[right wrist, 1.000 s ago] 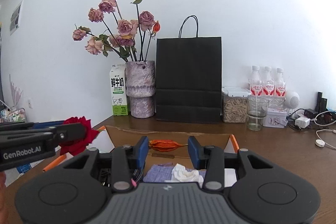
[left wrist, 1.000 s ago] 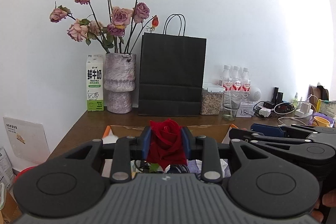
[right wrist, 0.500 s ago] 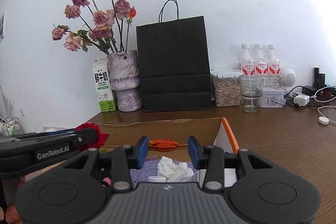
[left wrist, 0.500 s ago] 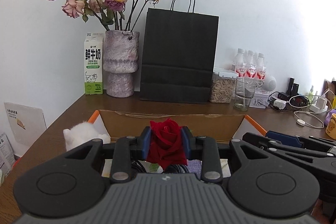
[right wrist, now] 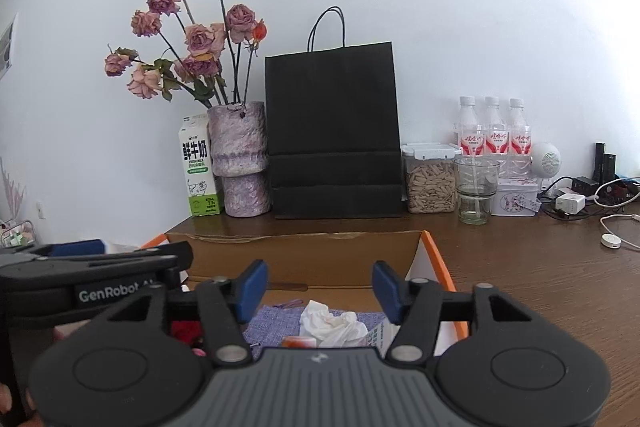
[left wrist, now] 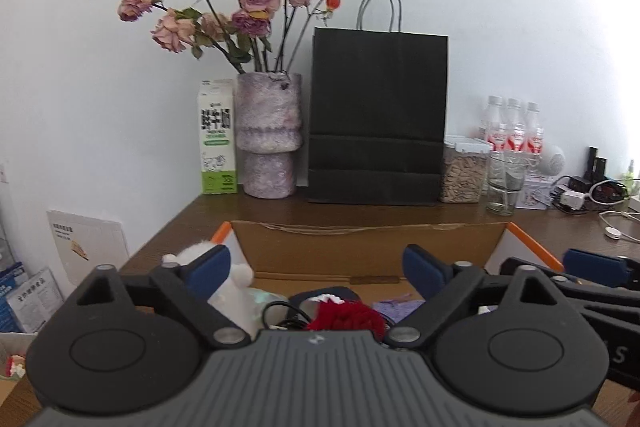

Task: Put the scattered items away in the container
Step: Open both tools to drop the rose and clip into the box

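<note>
While both grippers hover over the open cardboard box, the left gripper has just spread its jaws wide and nothing sits between its blue pads; the red rose lies below them inside the box, apart from both pads. Only the top of the bloom shows above the gripper's grey body, so which way the flower points and how any stem runs cannot be told. Beside it a white plush toy is half covered by the left finger, and a black cable curls next to the bloom. The right gripper has also just been opening and stands partly spread, with nothing between its pads; below it a crumpled white tissue rests on a lavender cloth in the box. In the right wrist view the rose is a small red patch behind the finger linkage. The box's near wall is hidden by both gripper bodies.
</note>
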Demonstrator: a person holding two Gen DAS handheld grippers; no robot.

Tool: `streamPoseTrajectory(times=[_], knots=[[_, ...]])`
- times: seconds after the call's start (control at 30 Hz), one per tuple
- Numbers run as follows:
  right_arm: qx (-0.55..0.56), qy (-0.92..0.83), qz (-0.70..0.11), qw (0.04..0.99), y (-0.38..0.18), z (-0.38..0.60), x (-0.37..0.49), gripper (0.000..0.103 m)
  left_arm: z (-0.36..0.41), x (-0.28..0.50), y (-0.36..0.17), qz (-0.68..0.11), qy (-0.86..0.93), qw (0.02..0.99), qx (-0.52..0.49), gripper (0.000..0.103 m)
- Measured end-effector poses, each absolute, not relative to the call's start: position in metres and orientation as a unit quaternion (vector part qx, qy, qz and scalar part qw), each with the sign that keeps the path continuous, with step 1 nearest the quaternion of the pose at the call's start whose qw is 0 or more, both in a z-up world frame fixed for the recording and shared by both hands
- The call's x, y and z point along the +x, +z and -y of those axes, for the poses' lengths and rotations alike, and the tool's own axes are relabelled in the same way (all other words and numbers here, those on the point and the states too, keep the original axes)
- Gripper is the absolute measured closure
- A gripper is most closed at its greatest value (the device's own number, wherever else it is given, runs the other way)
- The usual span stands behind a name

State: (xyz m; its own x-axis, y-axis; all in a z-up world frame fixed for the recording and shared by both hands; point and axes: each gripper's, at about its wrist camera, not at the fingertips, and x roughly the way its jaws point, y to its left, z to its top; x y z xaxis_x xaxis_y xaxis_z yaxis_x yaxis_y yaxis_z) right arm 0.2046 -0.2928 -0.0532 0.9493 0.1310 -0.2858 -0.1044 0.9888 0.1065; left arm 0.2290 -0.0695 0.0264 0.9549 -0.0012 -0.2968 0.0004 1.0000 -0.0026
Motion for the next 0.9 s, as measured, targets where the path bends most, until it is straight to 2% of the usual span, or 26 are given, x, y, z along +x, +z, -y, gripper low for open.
streamPoseTrajectory(times=[0.07, 0.1, 0.9], knots=[[0.054, 0.064, -0.142, 0.986, -0.053, 0.297, 0.203, 0.009, 0.063, 0.229, 0.028, -0.146, 0.003, 0.989, -0.018, 0.000], [0.058, 0.071, -0.139, 0.986, -0.052, 0.298, 0.202, 0.007, 0.060, 0.229, 0.029, -0.147, -0.002, 0.989, -0.027, 0.000], [0.038, 0.061, -0.122, 0.990, -0.052, 0.293, 0.190, 0.005, 0.060, 0.219, 0.021, -0.132, 0.013, 0.991, -0.027, 0.000]])
